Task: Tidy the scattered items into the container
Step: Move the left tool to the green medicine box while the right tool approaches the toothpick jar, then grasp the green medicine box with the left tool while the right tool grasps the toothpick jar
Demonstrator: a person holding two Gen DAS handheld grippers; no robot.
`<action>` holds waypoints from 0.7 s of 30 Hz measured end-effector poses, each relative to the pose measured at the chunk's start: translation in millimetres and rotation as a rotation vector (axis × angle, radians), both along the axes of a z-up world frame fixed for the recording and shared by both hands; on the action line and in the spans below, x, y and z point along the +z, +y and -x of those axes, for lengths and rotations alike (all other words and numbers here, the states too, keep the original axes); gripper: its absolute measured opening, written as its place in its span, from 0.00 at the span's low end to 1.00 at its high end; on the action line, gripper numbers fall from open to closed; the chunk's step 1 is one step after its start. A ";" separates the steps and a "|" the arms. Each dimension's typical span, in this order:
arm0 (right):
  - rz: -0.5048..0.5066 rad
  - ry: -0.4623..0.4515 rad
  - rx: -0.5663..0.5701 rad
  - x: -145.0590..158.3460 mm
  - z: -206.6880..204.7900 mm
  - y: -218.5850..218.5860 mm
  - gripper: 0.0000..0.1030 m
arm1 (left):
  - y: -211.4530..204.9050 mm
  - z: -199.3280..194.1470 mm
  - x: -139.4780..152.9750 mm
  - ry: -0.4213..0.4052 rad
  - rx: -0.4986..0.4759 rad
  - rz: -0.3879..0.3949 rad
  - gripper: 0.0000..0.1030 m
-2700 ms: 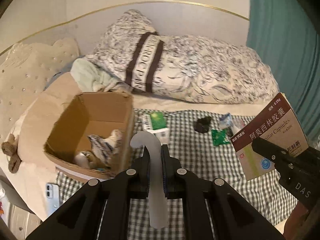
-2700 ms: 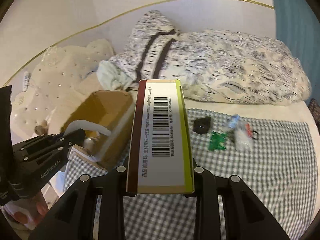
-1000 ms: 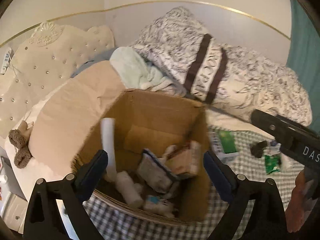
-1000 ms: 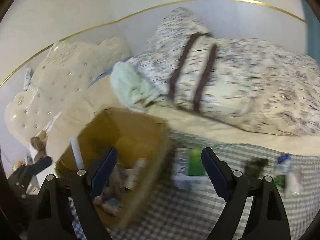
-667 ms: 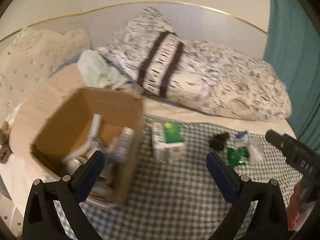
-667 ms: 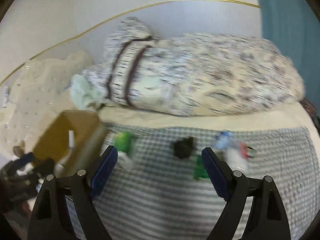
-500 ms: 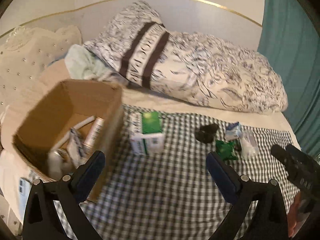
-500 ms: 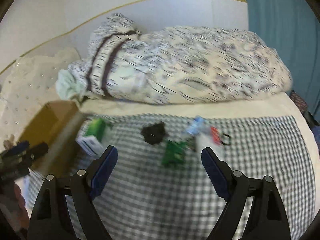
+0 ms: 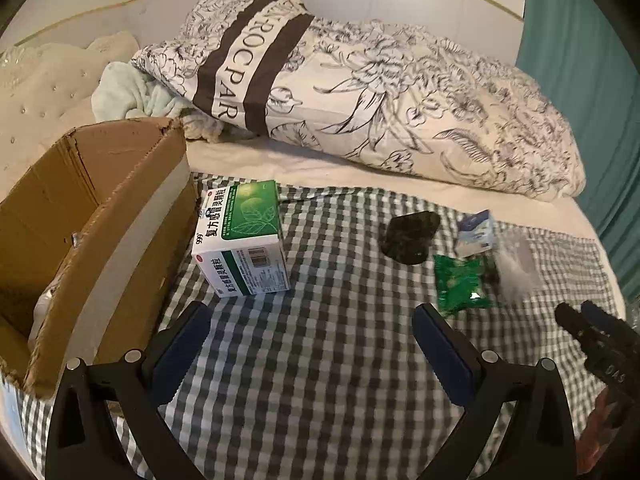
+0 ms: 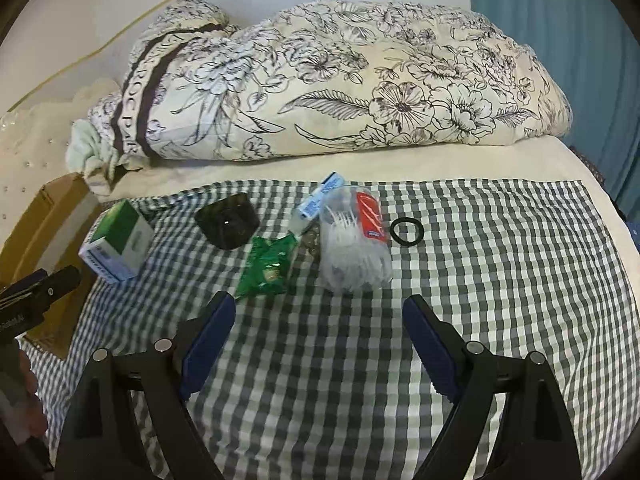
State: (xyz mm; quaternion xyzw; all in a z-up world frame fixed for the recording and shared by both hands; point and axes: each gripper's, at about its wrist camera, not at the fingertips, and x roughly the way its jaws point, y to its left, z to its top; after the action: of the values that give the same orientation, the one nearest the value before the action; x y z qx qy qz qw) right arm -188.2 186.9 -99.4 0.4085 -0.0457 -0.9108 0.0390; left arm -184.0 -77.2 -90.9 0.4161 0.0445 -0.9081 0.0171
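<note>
The cardboard box point(image 9: 120, 216) stands at the left on the checked cloth point(image 9: 320, 380); its edge shows in the right wrist view point(image 10: 36, 220). On the cloth lie a green-and-white medicine box point(image 9: 242, 238) point(image 10: 118, 246), a black object point(image 9: 410, 236) point(image 10: 228, 224), a green packet point(image 9: 460, 282) point(image 10: 268, 266), a small blue-and-white box point(image 9: 474, 232) point(image 10: 320, 196), a clear tub of floss picks point(image 10: 354, 240) point(image 9: 516, 264) and a black ring point(image 10: 406, 232). My left gripper point(image 9: 312, 356) is open and empty over the cloth near the medicine box. My right gripper point(image 10: 318, 340) is open and empty just short of the packet and tub.
A flowered duvet roll point(image 9: 380, 92) point(image 10: 320, 80) lies along the back. A pale green towel point(image 9: 128, 96) sits behind the box. A teal curtain point(image 9: 592, 80) hangs at the right. A padded headboard point(image 9: 36, 92) is at the left.
Both grippers let go of their loads (a white curved piece and a medicine carton) into the cardboard box, then swung right, away from it, to the items on the cloth.
</note>
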 end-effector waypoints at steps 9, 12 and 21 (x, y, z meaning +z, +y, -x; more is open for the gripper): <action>-0.028 -0.019 -0.011 -21.5 26.9 -2.4 0.84 | -17.4 21.6 -27.6 0.001 0.036 0.000 1.00; -0.037 -0.027 -0.018 -30.6 35.3 -1.6 0.84 | -28.7 29.9 -37.0 -0.007 0.047 -0.041 1.00; -0.052 -0.052 -0.031 -50.2 54.5 0.2 0.84 | -49.8 63.3 -58.7 0.000 0.092 -0.056 1.00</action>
State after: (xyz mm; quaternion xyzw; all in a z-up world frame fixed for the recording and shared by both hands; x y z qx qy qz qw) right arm -242.7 187.1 -149.7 0.4323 -0.0294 -0.9012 0.0133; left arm -247.3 -127.0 -149.6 0.4140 0.0890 -0.9047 0.0473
